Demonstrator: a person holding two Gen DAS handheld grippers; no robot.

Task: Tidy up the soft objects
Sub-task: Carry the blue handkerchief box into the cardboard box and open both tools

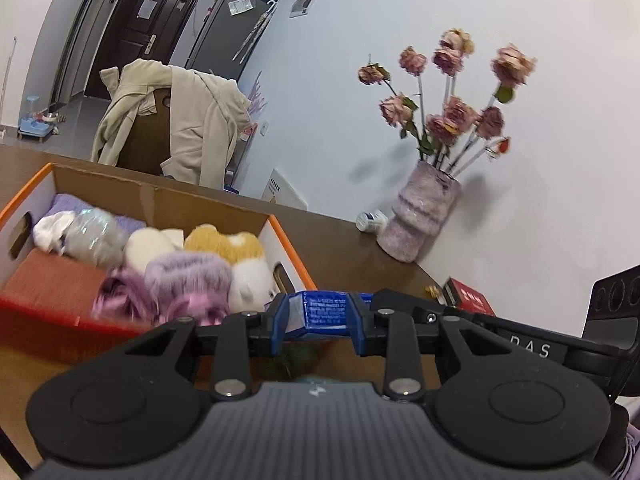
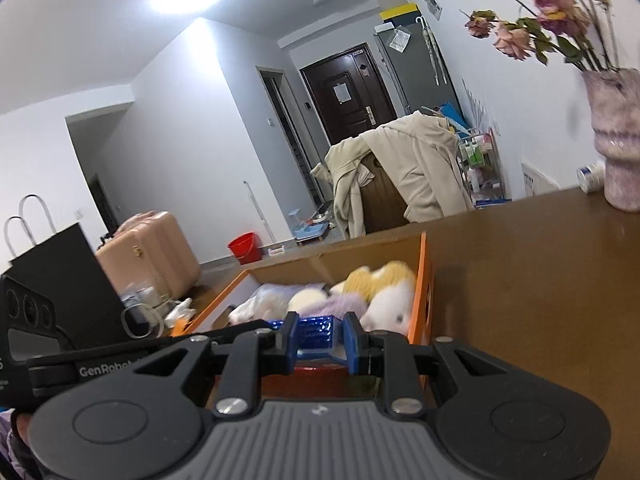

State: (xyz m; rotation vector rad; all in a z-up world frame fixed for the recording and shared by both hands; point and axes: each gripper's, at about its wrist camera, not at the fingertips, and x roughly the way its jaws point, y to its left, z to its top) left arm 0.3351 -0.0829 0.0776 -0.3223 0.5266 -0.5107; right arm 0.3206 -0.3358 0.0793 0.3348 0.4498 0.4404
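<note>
we have both the left gripper [image 1: 318,316] and right gripper [image 2: 319,338] with jaws clamped on 1 blue packet [image 1: 325,312], carried just short of the cardboard box [image 1: 160,196] of plush toys [image 1: 188,276]; next, probably lowering it in.

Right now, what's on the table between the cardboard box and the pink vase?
Mostly bare brown tabletop; only a small white bottle lies against the vase, right of the box. The left wrist view shows it best.
</note>
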